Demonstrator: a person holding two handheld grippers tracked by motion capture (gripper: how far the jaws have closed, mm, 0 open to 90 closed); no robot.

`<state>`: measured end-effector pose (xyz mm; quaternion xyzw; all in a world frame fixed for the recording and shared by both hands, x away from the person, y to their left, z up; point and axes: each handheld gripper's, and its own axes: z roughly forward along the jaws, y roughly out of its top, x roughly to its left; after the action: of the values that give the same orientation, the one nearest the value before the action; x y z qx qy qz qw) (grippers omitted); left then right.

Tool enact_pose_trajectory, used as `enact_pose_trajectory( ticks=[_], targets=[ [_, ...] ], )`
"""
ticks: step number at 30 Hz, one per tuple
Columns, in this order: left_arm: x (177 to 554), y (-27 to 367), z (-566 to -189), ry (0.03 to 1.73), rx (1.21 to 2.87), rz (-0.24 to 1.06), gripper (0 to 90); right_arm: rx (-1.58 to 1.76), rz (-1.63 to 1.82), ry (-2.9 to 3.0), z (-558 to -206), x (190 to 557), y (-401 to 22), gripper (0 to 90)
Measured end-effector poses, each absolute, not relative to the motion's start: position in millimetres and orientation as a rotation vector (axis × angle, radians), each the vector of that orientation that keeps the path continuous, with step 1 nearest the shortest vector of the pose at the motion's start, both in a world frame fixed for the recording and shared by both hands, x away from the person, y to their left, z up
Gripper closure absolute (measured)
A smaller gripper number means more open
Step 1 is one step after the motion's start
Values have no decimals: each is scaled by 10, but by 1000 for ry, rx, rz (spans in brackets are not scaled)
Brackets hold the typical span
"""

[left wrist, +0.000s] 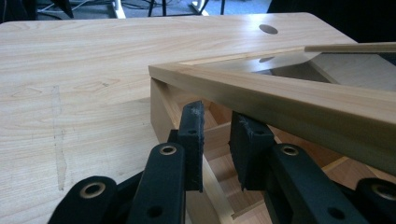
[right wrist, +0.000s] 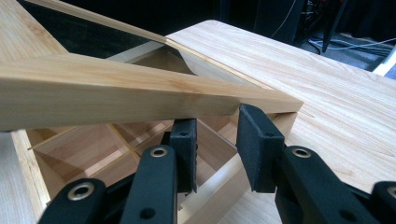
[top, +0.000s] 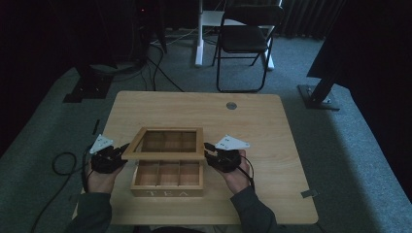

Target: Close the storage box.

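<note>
Wood box (top: 167, 192), glazed lid (top: 163, 156) half raised, sits between the tongs.
Left tongs (left wrist: 217, 128) and right tongs (right wrist: 218, 122), jaws drawn close, straddle its side walls under the lid's front corners. Probably light and stiff, with fragile glass: lift by the frame.

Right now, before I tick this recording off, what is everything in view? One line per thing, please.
tea box: one, light wood, marked TEA, on the near middle of the table, compartments empty.
lid: one, wooden frame with a clear pane, hinged at the back, raised partway above the box.
table: one, light wood, with a round grey hole cap at its far side.
folding chair: one, black, on the floor beyond the table.
carpet: grey, around the table.
left gripper: one, black, jaws nearly closed, under the lid's left front corner.
right gripper: one, black, jaws nearly closed, under the lid's right front corner.
</note>
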<state>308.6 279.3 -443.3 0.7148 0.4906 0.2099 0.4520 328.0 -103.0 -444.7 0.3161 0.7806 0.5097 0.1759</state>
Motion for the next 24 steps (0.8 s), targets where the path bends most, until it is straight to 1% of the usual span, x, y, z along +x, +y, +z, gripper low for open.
enact_pose_trajectory(
  ticks=[8,24],
  targets=[
    [3067,2799,-4452,1197,1776,522,750,899,1442,2212,-4469,3264,-1028,680],
    [3030,2810,-4498,1195,1786,524,747,914,1429,2221,-4515,3222,-1016,629]
  ],
)
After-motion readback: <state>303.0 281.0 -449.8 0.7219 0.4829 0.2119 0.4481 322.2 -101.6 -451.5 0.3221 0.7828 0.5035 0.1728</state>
